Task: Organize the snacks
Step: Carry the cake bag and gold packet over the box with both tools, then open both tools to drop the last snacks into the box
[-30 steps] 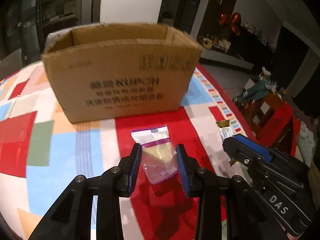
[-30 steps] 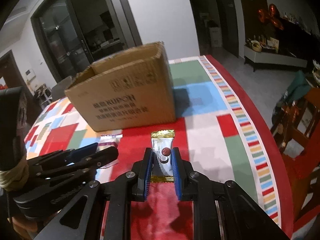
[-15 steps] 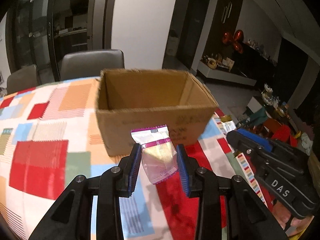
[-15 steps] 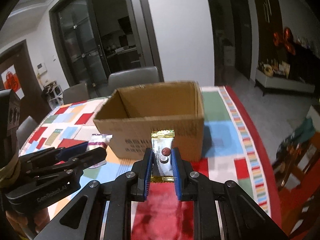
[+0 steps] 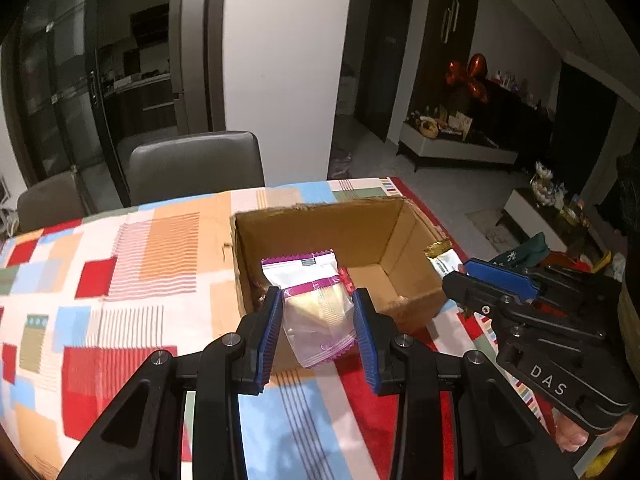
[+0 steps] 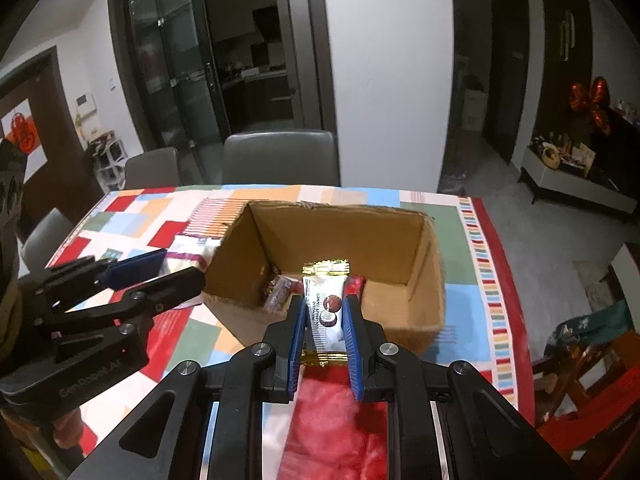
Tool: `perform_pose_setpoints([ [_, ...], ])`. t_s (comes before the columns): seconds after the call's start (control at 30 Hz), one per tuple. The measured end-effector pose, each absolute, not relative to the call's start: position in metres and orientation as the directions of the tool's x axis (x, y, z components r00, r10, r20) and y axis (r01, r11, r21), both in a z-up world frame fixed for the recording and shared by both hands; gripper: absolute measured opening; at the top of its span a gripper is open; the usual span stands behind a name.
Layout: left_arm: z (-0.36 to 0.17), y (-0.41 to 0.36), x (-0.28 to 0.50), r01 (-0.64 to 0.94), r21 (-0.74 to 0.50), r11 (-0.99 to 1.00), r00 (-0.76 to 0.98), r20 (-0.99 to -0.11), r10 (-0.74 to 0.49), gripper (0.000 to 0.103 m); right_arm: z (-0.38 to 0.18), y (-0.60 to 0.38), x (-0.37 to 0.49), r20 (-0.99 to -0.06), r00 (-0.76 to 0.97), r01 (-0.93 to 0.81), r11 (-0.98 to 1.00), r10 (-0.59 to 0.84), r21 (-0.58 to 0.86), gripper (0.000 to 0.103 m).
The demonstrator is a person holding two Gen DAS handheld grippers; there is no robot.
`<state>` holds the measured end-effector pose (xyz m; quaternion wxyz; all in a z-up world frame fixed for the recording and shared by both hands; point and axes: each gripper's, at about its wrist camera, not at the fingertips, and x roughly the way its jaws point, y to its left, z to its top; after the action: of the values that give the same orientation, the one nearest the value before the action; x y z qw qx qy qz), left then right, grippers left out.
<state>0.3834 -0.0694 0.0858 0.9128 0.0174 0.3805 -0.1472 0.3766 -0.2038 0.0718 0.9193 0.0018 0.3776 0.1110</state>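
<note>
We hold our left black two-finger gripper with blue pads (image 5: 316,320) tilted downward, its jaws clamped on a purple-edged clear snack packet (image 5: 316,304), and beside it our right black gripper (image 6: 323,320), tilted likewise, pinches a gold-edged white snack bar (image 6: 325,312).

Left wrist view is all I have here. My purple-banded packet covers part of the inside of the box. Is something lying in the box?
Observer: Yes. The right wrist view shows a few red-wrapped snacks in the near left corner of the cardboard box.
Operator: What does the right gripper hold? I see only a gold end.
Observer: The right gripper is shut on a white bar with gold ends, which stands upright between the pads.
Operator: Is that bar over the opening?
Observer: Its top end overlaps the opening, but the pads line up with the near wall. I cannot tell the depth.
</note>
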Motion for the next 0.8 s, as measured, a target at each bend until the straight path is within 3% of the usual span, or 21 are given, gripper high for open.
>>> perform_pose_setpoints([
  [0.43,0.080,-0.075,0.443,0.263,-0.063,0.963,0.584,-0.784,-0.210,0.040,0.072,-0.200,0.435,-0.785,0.605,-0.183,0.983,0.132,0.024,0.021],
  [0.5,0.079,-0.076,0.446,0.249,-0.048,0.967,0.587,-0.787,-0.190,0.060,0.071,-0.201,0.441,-0.798,0.591,-0.169,0.985,0.116,0.017,0.034],
  [0.53,0.080,-0.075,0.447,0.238,-0.034,0.971,0.596,-0.784,-0.173,0.065,0.071,-0.203,0.442,-0.802,0.588,-0.157,0.988,0.106,0.016,0.053],
  [0.57,0.081,-0.075,0.445,0.218,-0.014,0.976,0.608,-0.780,-0.147,0.068,0.071,-0.205,0.441,-0.800,0.592,-0.143,0.990,0.095,0.012,0.058],
  [0.7,0.081,-0.073,0.438,0.192,0.027,0.981,0.613,-0.784,-0.098,0.072,0.067,-0.209,0.436,-0.813,0.577,-0.131,0.991,0.080,0.005,0.058],
  [0.8,0.082,-0.071,0.426,0.175,0.039,0.984,0.619,-0.781,-0.079,0.081,0.065,-0.212,0.428,-0.819,0.568,-0.124,0.992,0.083,0.015,0.068],
])
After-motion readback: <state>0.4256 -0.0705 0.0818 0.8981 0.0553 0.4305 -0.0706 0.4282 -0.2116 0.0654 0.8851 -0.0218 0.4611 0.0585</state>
